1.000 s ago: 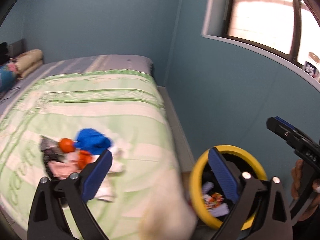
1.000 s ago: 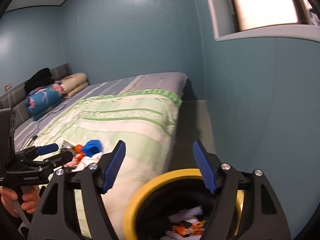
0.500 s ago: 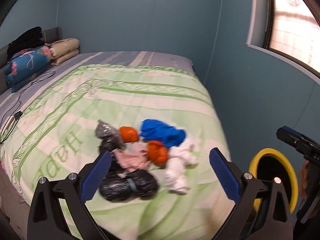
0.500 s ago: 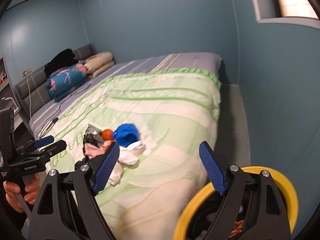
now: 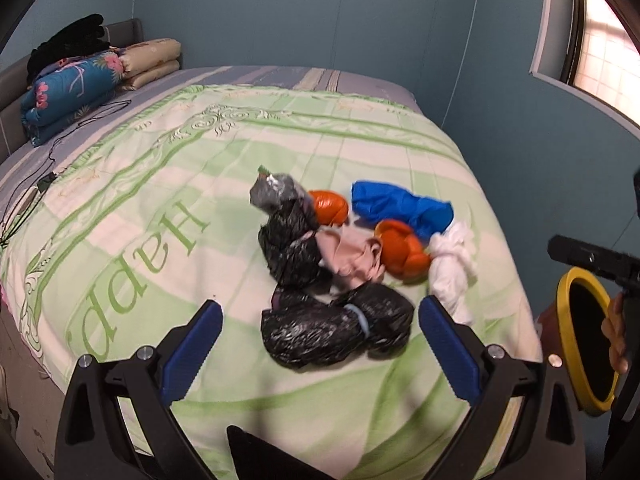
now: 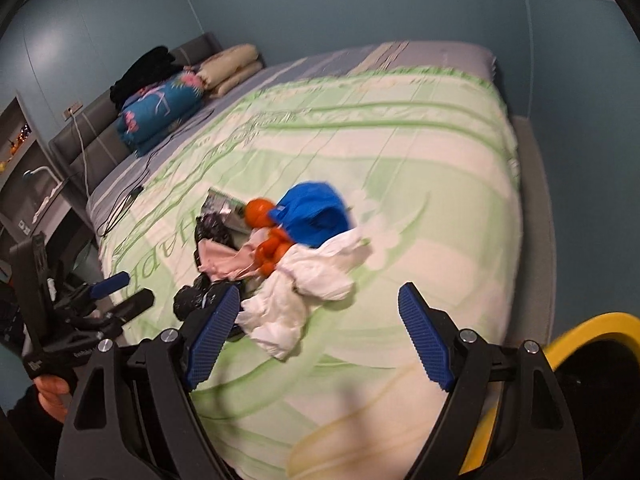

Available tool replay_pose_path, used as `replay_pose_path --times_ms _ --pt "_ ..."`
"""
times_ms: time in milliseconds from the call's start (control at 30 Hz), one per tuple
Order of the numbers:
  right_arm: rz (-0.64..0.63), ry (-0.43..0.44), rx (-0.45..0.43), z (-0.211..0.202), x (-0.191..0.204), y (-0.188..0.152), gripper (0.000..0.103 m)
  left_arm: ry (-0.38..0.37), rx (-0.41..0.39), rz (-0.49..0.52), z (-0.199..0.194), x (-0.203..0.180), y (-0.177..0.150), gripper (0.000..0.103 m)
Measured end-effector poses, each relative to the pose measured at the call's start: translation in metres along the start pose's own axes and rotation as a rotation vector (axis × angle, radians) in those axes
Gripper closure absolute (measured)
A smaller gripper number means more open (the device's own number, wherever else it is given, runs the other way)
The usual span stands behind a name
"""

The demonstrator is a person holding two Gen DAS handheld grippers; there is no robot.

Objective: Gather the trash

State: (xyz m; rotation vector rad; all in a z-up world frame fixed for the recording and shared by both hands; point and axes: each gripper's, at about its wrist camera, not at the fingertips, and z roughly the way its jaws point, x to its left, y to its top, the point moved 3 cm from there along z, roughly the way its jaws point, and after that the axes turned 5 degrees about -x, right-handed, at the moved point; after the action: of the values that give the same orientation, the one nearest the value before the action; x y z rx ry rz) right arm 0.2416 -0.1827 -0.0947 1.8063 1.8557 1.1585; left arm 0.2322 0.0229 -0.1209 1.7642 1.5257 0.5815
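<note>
The bed point(image 5: 168, 184) with its green-and-cream quilt fills most of what I see, and the trash lies in one clump on it, toward the foot and my right edge. Off that edge stands the yellow-rimmed bin point(image 5: 570, 344), well apart from the clump. Nearest me is the big black bag point(image 5: 336, 330), with a second black bag point(image 5: 294, 246) behind it; beyond those lie a blue wad point(image 5: 400, 206), white tissue point(image 5: 452, 266), a pink scrap point(image 5: 352, 256) and two orange pieces point(image 5: 404, 250).

My left gripper point(image 5: 320, 344) hangs above the big black bag, fingers wide apart and empty. My right gripper point(image 6: 318, 334) is likewise spread and empty, just short of the white tissue point(image 6: 304, 296).

I judge the best move is to drop the left fingers astride the big bag's middle and close slowly, so the slick plastic doesn't squirt out. The quilt on my left is bare, giving room to approach; the carry to the bin crosses the mattress edge.
</note>
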Motion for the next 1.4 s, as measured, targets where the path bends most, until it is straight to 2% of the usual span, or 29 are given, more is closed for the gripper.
replay_pose_path --times_ms 167,333,467,733,800,1033,1133,1400 --pt "0.017 0.042 0.072 0.027 0.011 -0.002 0.025 -0.007 0.022 0.0 0.015 0.007 -0.013 0.008" --pt "0.002 0.039 0.096 0.044 0.023 -0.002 0.025 -0.014 0.037 -0.038 0.026 0.013 -0.019 0.008" --pt "0.009 0.043 0.134 0.06 0.027 -0.005 0.025 -0.01 0.046 -0.028 0.033 0.013 -0.022 0.008" --pt "0.045 0.082 0.194 0.077 0.033 -0.007 0.033 -0.029 0.041 0.0 0.038 0.01 -0.023 0.009" --pt "0.036 0.073 0.203 0.08 0.035 -0.006 0.037 -0.03 0.04 0.01 0.041 0.008 -0.022 0.01" --pt "0.031 0.054 0.263 0.099 0.035 -0.007 0.043 -0.057 0.044 0.017 0.052 0.002 -0.019 0.016" --pt "0.027 0.051 0.285 0.105 0.037 -0.009 0.044 -0.065 0.055 0.035 0.058 -0.003 -0.02 0.023" --pt "0.036 0.019 0.322 0.123 0.031 -0.012 0.058 -0.105 0.078 0.06 0.067 -0.012 -0.027 0.037"
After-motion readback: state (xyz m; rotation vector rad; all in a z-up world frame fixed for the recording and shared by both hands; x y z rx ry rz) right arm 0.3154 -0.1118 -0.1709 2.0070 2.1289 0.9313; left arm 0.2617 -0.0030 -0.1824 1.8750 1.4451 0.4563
